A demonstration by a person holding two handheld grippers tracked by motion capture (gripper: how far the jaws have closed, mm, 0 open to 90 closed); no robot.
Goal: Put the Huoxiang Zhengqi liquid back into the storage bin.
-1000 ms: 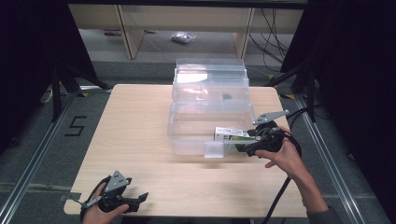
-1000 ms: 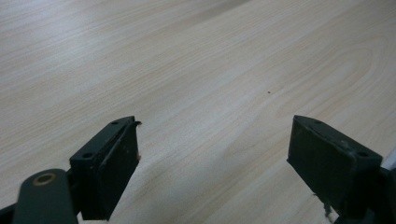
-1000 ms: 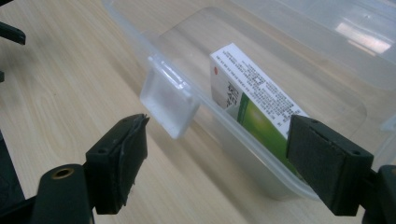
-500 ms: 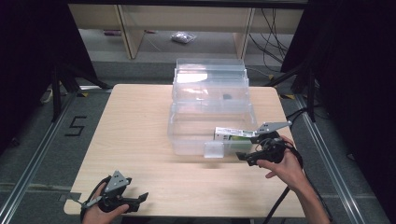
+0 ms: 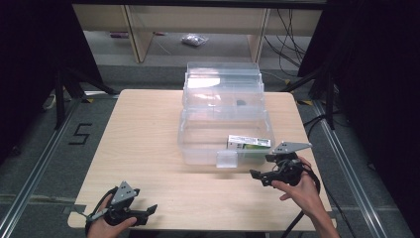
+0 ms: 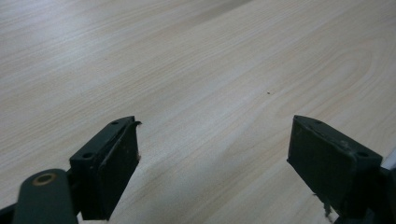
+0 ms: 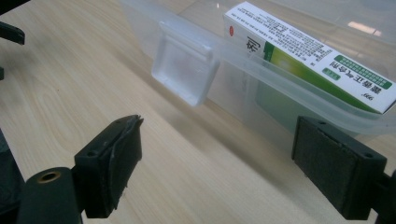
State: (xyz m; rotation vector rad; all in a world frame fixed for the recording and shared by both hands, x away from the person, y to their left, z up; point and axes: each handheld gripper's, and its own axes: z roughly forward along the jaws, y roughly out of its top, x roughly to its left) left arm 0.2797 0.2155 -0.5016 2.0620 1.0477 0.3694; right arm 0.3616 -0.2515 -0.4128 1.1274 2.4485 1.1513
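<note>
A clear plastic box [image 5: 198,141] stands open on the wooden table, its lid [image 5: 223,84] tipped back behind it. Inside, against the front right wall, lies a white and green carton [image 5: 249,143] [image 7: 308,53]. The box's front latch [image 5: 227,159] [image 7: 184,70] hangs down over the table. My right gripper [image 5: 257,176] [image 7: 217,163] hovers open just in front of the box's right corner, with nothing between its jaws. My left gripper [image 5: 148,210] [image 6: 212,158] rests open at the table's near left edge over bare wood.
The table [image 5: 143,129] is light wood with free room on its left half. Metal floor rails run along both sides. A shelf unit [image 5: 198,25] stands beyond the table with a small bag [image 5: 190,39] on the floor.
My right gripper has drawn back from the box toward the near edge, leaving the carton inside the box. The left gripper has stayed put.
</note>
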